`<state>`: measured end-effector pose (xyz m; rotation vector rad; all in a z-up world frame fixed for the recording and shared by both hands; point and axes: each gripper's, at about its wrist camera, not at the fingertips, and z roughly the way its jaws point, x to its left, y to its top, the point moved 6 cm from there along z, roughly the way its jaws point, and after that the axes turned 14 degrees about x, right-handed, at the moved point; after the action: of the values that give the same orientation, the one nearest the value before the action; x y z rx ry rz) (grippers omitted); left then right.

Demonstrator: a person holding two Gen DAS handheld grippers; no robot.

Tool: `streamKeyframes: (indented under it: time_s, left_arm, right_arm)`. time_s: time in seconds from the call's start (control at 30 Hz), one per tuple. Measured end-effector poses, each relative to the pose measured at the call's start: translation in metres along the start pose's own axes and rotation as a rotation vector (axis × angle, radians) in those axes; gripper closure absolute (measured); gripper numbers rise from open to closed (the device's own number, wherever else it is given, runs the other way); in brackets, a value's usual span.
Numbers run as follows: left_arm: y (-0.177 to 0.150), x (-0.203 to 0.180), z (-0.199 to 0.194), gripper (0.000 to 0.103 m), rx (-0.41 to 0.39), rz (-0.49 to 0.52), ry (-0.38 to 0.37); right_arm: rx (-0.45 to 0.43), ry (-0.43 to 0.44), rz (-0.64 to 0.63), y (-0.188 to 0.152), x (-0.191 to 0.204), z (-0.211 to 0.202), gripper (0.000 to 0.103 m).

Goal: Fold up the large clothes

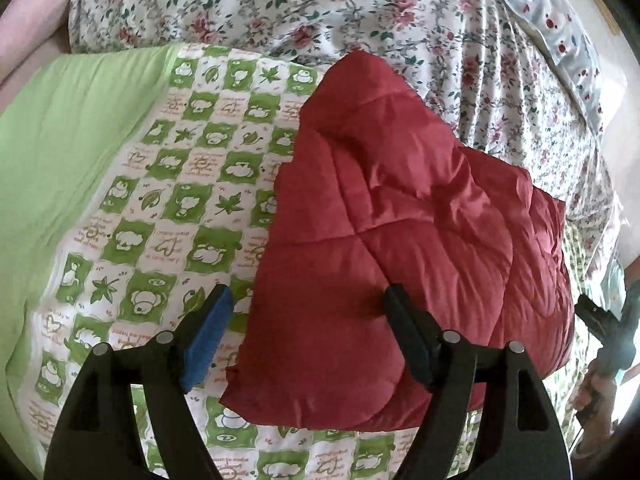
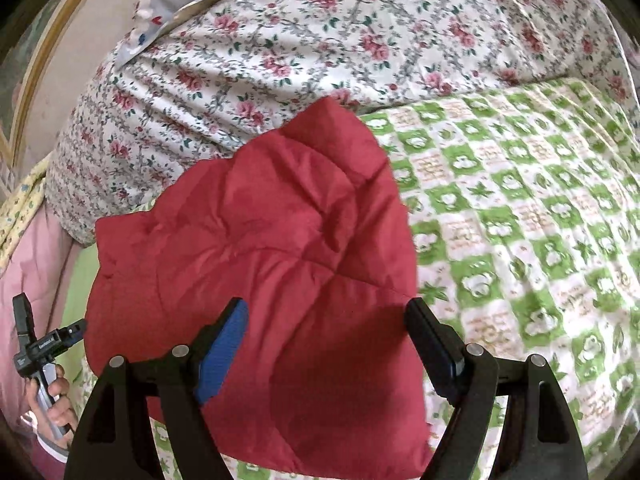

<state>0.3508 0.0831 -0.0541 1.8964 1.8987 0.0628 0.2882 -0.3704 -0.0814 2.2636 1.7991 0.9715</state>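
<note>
Red quilted garment point(image 1: 400, 216) folded on green-checked bedspread point(image 1: 168, 184)

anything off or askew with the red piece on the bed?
Nothing damaged. The red quilted garment lies folded into a compact bundle on the green-checked sheet, but it is puffy and creased, with uneven edges, and it sits skewed to the sheet's checks. Both the left gripper and the right gripper are open, holding nothing.

Red quilted garment point(image 2: 260, 248) folded, lying on green-checked sheet point(image 2: 520, 220); floral bedding point(image 2: 320, 40) behind. Right gripper point(image 2: 326, 328) above it, jaws apart, nothing between. A hand point(image 2: 52, 404) at left edge
</note>
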Motion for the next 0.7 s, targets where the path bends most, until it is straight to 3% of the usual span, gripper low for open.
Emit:
streamKeyframes:
  time_s: [0.2,0.3,0.7]
  left_arm:
    - [0.003,0.006,0.011,0.020,0.017,-0.017,-0.056]
    - [0.003,0.011,0.018,0.020,0.043,-0.051,-0.123]
    - [0.013,0.011,0.045,0.017,0.098,-0.132,-0.299]
  right_arm:
    - [0.037,0.059,0.064,-0.004,-0.025,0.015,0.017]
    - [0.064,0.105,0.098,-0.006,-0.033,0.023,0.017]
    - [0.114,0.226,0.135,0.001,-0.021,0.050,0.014]
